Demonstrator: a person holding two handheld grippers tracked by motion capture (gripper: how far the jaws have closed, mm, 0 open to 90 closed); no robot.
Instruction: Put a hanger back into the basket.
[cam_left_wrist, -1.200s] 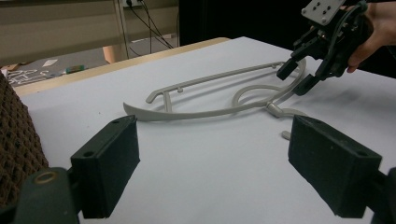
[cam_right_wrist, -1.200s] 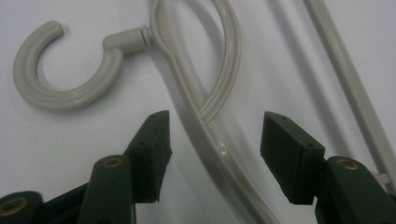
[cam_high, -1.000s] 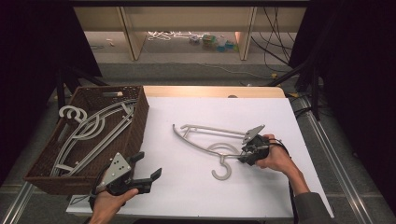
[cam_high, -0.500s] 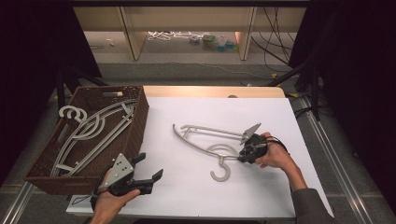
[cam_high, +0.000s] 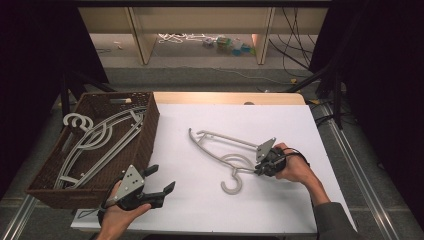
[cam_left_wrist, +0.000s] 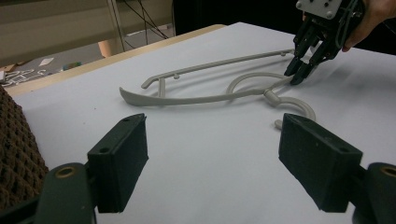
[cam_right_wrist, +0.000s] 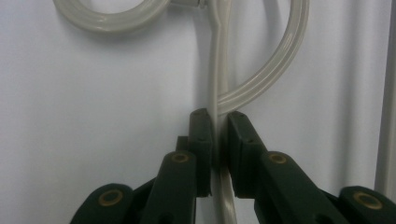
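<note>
A pale grey plastic hanger (cam_high: 222, 146) lies flat on the white table top (cam_high: 200, 210), its hook toward the front. My right gripper (cam_high: 259, 170) has just been closing and is shut on the hanger's curved bar beside the hook; in the right gripper view the bar (cam_right_wrist: 217, 116) runs between the two pads, which press on it. My left gripper (cam_high: 162, 180) is held low at the front left, by the basket's near corner, jaws wide apart with nothing between them. They have just narrowed a little. In the left gripper view the hanger (cam_left_wrist: 201, 95) lies ahead, with the right gripper (cam_left_wrist: 299, 74) on it.
A dark wicker basket (cam_high: 145, 145) stands at the table's left with several similar hangers (cam_high: 95, 145) inside. Beyond the table's far edge are shelf legs and cables on the floor. Metal rails run along both sides.
The right gripper's jaws have closed onto the hanger's bar. The left gripper has stayed where it was.
</note>
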